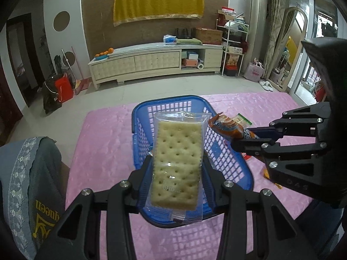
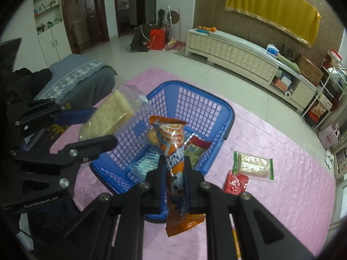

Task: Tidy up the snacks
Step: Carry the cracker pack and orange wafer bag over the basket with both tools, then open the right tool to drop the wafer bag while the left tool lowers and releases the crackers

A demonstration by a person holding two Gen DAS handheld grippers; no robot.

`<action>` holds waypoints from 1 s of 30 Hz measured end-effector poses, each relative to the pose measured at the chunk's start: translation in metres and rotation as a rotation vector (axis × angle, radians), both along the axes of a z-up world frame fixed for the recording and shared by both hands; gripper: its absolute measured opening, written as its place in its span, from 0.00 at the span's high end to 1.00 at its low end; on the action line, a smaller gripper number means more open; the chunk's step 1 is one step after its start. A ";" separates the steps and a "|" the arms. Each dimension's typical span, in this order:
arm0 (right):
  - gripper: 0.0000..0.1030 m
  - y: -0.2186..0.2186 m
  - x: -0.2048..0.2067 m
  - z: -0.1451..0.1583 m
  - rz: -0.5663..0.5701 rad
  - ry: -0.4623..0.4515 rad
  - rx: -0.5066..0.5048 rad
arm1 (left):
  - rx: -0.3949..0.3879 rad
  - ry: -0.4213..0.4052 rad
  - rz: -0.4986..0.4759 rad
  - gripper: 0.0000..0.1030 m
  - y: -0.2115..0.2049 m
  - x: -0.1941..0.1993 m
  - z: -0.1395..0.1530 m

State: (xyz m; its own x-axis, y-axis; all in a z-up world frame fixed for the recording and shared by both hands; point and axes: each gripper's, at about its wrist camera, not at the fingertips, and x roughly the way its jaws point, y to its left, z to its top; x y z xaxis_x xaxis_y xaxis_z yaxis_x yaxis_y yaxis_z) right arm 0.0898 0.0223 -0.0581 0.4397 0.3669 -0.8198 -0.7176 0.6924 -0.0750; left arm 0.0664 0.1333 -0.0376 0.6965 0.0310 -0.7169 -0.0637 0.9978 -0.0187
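My left gripper [image 1: 176, 173] is clamped on a clear-wrapped cracker pack [image 1: 177, 162] and my right gripper [image 2: 173, 186] on an orange snack packet [image 2: 173, 151], both above the blue basket [image 2: 219, 108]. The crackers seem light and brittle, so I hold the pack by its edges.

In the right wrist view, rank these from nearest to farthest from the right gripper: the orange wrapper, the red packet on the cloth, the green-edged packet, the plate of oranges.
1. orange wrapper: clamped in the right gripper, over the blue basket.
2. red packet: on the pink cloth, just right of the basket.
3. green-edged packet: just beyond it on the cloth.
4. plate of oranges: far back, on the cabinet.
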 end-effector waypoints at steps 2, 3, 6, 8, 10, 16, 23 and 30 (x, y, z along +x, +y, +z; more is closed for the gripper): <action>0.83 0.007 0.002 -0.007 -0.027 0.015 -0.012 | -0.011 0.003 0.004 0.60 0.003 0.001 -0.004; 0.83 0.009 0.001 -0.011 -0.033 0.021 -0.018 | -0.019 0.006 0.005 0.60 0.006 0.001 -0.006; 0.83 0.018 0.000 -0.021 -0.046 0.031 -0.049 | -0.031 0.018 0.012 0.60 0.014 0.001 -0.013; 0.83 0.022 0.001 -0.027 -0.055 0.039 -0.068 | -0.038 0.027 0.018 0.60 0.017 0.000 -0.016; 0.83 0.025 0.001 -0.030 -0.063 0.042 -0.084 | -0.050 0.032 0.022 0.60 0.022 -0.001 -0.019; 0.83 0.029 0.004 -0.036 -0.094 0.023 -0.113 | -0.051 0.035 0.031 0.60 0.028 -0.006 -0.022; 0.22 0.025 0.004 -0.036 -0.103 0.011 -0.103 | -0.042 0.040 0.026 0.60 0.027 -0.010 -0.021; 0.16 0.012 0.005 -0.030 -0.128 0.002 -0.090 | -0.043 0.046 0.027 0.60 0.023 -0.008 -0.019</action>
State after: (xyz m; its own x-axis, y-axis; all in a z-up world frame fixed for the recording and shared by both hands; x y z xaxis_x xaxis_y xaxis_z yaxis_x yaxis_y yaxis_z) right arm 0.0944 0.0342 -0.0877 0.4765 0.2328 -0.8478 -0.6241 0.7688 -0.1397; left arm 0.0580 0.1560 -0.0568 0.6620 0.0181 -0.7492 -0.0928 0.9940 -0.0580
